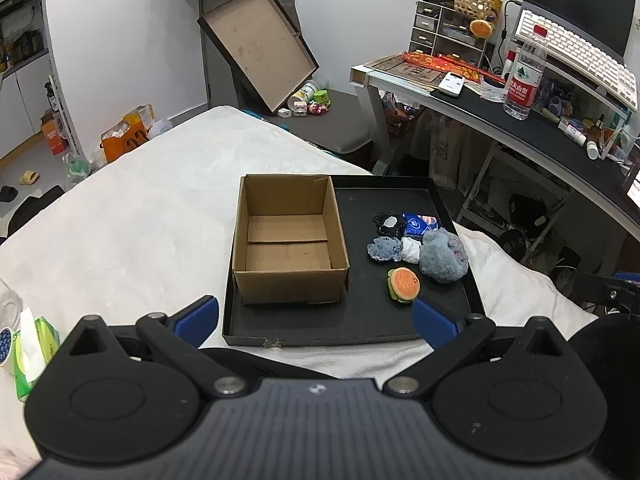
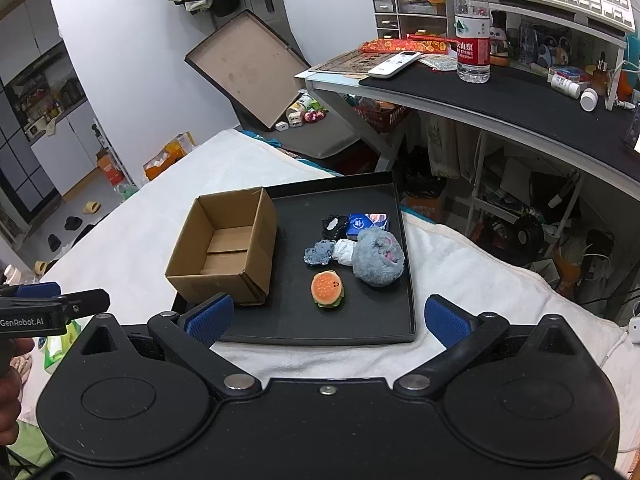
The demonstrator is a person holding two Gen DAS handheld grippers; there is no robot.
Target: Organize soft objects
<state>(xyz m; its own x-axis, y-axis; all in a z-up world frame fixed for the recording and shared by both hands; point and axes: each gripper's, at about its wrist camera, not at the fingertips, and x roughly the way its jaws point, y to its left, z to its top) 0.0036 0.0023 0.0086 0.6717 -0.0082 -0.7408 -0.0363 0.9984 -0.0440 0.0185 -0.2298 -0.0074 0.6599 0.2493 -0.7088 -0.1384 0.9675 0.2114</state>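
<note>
A black tray (image 1: 360,322) (image 2: 360,330) lies on the white bed. An open, empty cardboard box (image 1: 288,240) (image 2: 226,248) stands on its left half. On its right half lie a burger plush (image 1: 404,285) (image 2: 328,289), a big grey fluffy plush (image 1: 445,256) (image 2: 378,256), a small grey-blue plush (image 1: 384,249) (image 2: 319,253), a white wad (image 1: 411,249) (image 2: 345,252), a black-and-white plush (image 1: 387,223) (image 2: 334,226) and a blue packet (image 1: 419,225) (image 2: 366,222). My left gripper (image 1: 316,322) is open and empty at the tray's near edge. My right gripper (image 2: 329,322) is open and empty just before the burger plush.
A desk (image 1: 520,128) (image 2: 500,92) with a water bottle (image 1: 524,76) (image 2: 472,26), remote and keyboard stands to the right. A green tissue pack (image 1: 32,356) lies on the bed at the left. A box lid (image 1: 256,46) leans on the far wall.
</note>
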